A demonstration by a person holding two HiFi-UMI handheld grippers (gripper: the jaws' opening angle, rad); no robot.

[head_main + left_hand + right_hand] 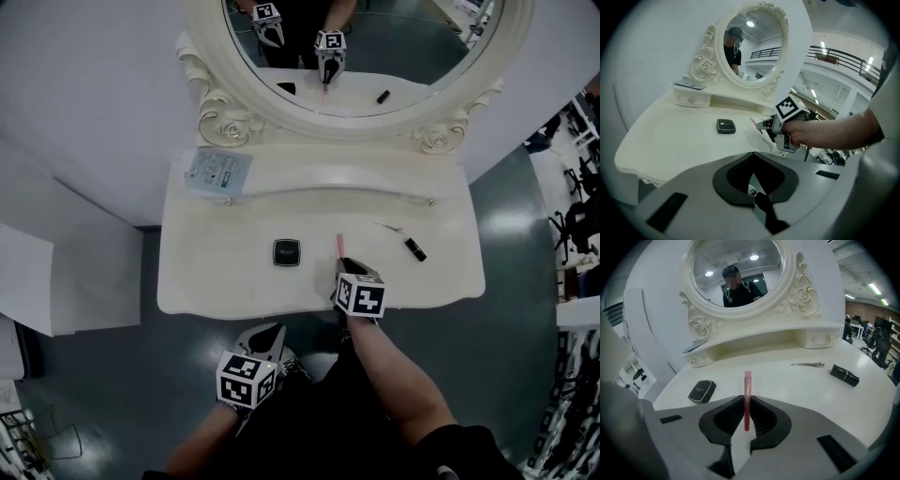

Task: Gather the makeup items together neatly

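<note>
Pink and slim, the stick (747, 394) is pinched by its near end between the jaws of my right gripper (746, 405), over the front of the tabletop (216, 272). I judge it light and stiff, but of smooth plastic, so it may slip or swing in such an end hold; a hold nearer its middle would be safer. The black compact (701, 391) lies flat near its left. It looks a little heavier, and I would take it across its sides. Well apart on the right lie a black lipstick tube (844, 375) and a thin metal hair clip (807, 364), which I expect is hard to lift from a flat surface. My left gripper (751, 176) has its jaws pressed together on nothing, off the front edge. Whether the stick's far end touches the tabletop I cannot tell, nor whether it has a cap.
</note>
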